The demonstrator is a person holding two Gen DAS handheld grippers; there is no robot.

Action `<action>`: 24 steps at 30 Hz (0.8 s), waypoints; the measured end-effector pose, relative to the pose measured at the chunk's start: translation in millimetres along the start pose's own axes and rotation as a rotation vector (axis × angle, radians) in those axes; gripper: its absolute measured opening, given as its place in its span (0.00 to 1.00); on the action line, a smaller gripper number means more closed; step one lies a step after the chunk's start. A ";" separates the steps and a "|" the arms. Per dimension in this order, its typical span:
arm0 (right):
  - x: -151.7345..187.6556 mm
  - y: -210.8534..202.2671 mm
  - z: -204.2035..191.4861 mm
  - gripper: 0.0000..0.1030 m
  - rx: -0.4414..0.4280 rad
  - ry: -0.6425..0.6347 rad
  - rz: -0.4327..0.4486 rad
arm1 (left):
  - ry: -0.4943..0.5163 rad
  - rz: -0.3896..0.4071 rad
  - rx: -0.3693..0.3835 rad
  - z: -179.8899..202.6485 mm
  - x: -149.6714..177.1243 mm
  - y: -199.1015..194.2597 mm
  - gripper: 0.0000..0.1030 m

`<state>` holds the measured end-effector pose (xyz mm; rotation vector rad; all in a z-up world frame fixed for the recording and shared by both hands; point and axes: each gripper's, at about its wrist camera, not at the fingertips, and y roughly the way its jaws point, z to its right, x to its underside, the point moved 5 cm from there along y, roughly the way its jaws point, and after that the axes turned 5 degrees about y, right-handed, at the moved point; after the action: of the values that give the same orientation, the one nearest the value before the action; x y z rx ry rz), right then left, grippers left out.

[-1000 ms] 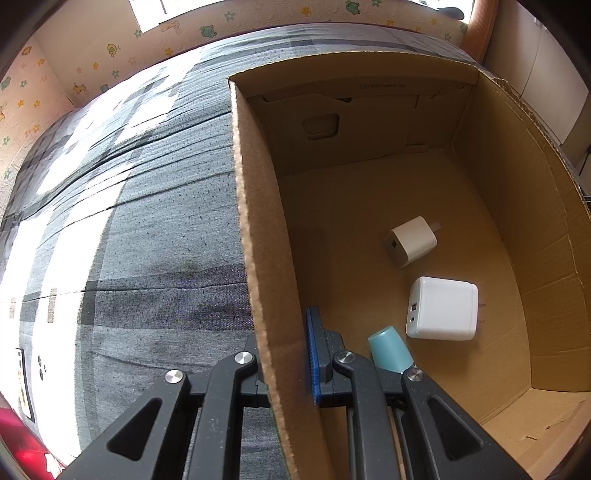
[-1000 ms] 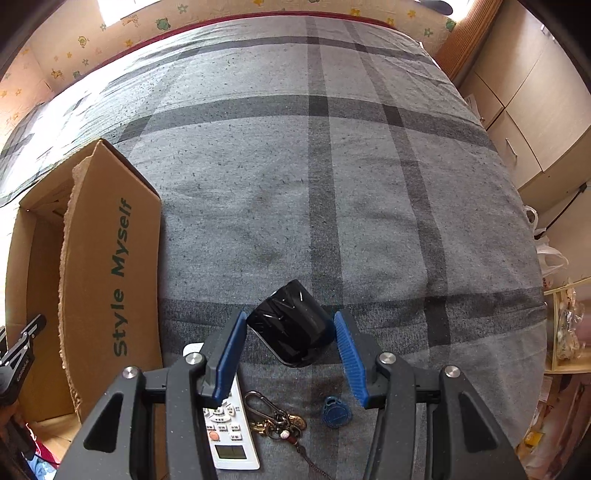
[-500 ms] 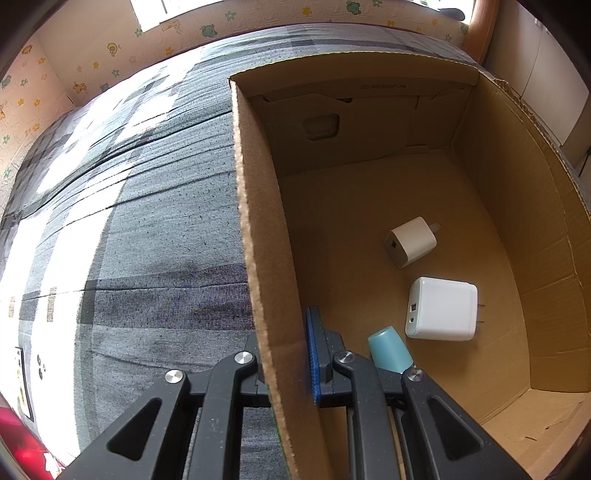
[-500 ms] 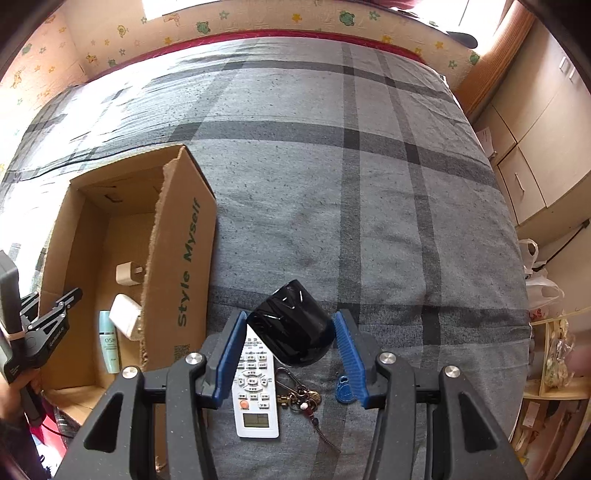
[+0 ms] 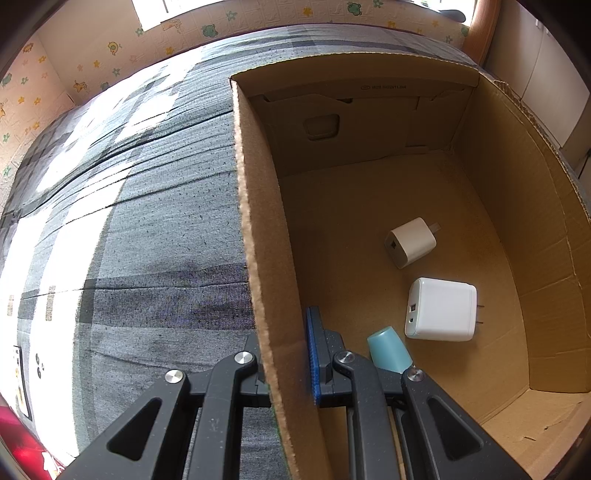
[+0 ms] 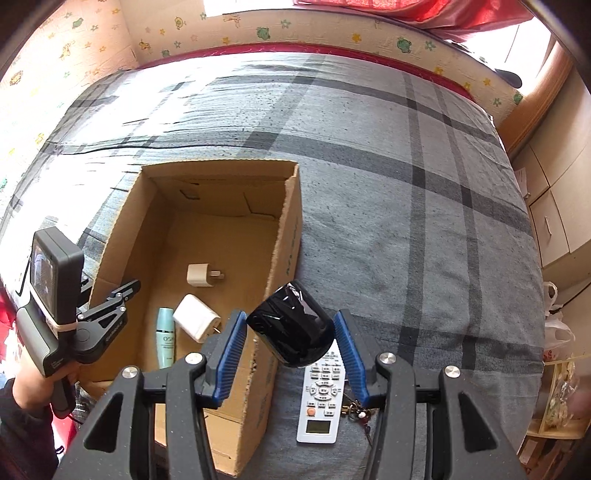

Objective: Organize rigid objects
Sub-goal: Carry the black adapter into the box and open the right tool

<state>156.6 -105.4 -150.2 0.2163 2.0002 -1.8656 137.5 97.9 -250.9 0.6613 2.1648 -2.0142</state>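
Observation:
My right gripper (image 6: 290,338) is shut on a glossy black rounded object (image 6: 293,326) and holds it in the air over the right wall of the open cardboard box (image 6: 284,236). My left gripper (image 5: 284,354) is shut on the box's left wall (image 5: 258,240). It also shows at the left of the right wrist view (image 6: 110,302). Inside the box lie a small white charger (image 5: 410,242), a larger white charger (image 5: 441,310) and a teal tube (image 5: 388,349).
A white remote control (image 6: 323,398) and a bunch of keys (image 6: 356,410) lie on the grey plaid bedspread (image 6: 406,203) below my right gripper. Wooden cabinets (image 6: 554,206) stand to the right of the bed. A padded wall (image 6: 258,29) runs along the far side.
My right gripper has risen and moved left with the black object, from over the bedspread to over the box's right wall. The left gripper has not moved.

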 end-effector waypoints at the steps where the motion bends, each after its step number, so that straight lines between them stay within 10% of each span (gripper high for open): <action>1: -0.6 1.6 -5.8 0.51 -0.005 -0.008 0.000 | 0.000 0.000 0.000 -0.1 0.0 0.0 0.13; 24: -1.9 66.9 -87.1 0.51 -0.015 -0.083 -0.064 | -0.005 0.002 0.007 -3.2 -0.9 -0.7 0.13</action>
<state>167.7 -12.8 -208.3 0.0712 1.9859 -1.8663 138.7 100.7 -249.6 0.6580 2.1545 -2.0213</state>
